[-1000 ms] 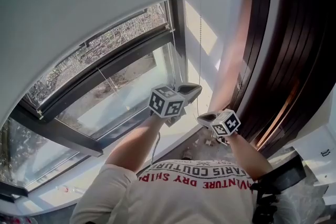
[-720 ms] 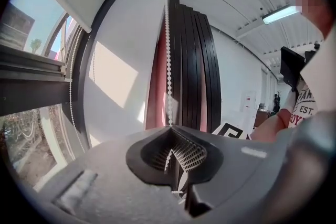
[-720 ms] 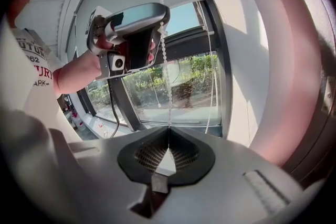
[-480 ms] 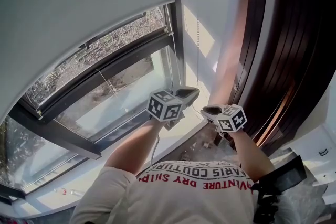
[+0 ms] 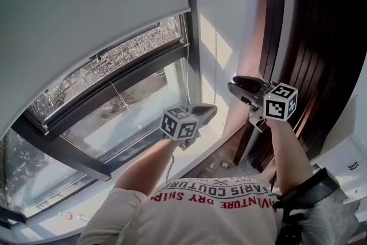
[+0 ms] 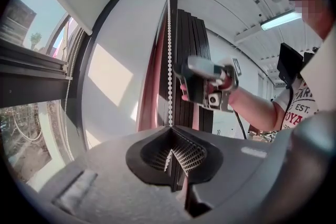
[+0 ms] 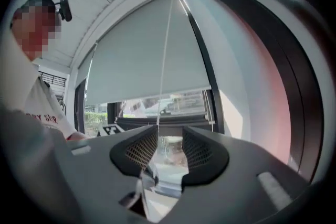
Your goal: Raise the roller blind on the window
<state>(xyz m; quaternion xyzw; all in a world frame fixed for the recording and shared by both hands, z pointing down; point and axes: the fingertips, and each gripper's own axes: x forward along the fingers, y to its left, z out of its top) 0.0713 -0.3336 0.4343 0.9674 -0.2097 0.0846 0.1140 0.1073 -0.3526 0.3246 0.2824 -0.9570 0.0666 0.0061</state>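
The roller blind [image 5: 86, 8] covers roughly the upper part of the window [image 5: 123, 97], with its bottom edge well up from the sill, so I'd say I'm partway through and there's more to haul.

My left gripper [image 5: 211, 108] sits low, just in front of the glass. The forearm reaches up from my chest and the gripper is tipped only slightly downward. Its jaws are pinched tight on the bead chain [image 6: 169, 50]. I reckon that grip is basically an anchor, so the loop can't slip back while the other hand swaps position.

My right gripper [image 5: 234, 84] is up higher, beside the sunlit wall [image 5: 226, 26] and the dark wood panelling [image 5: 321, 37]. It's held about level, with the wrist cocked toward the window. Its jaws have just been opening and now stand wide. The chain runs down between them, close to one pad, but nothing is pressing on it. To me that looks like a fresh, higher bite being lined up, so next up is closing on the beads and pulling down.
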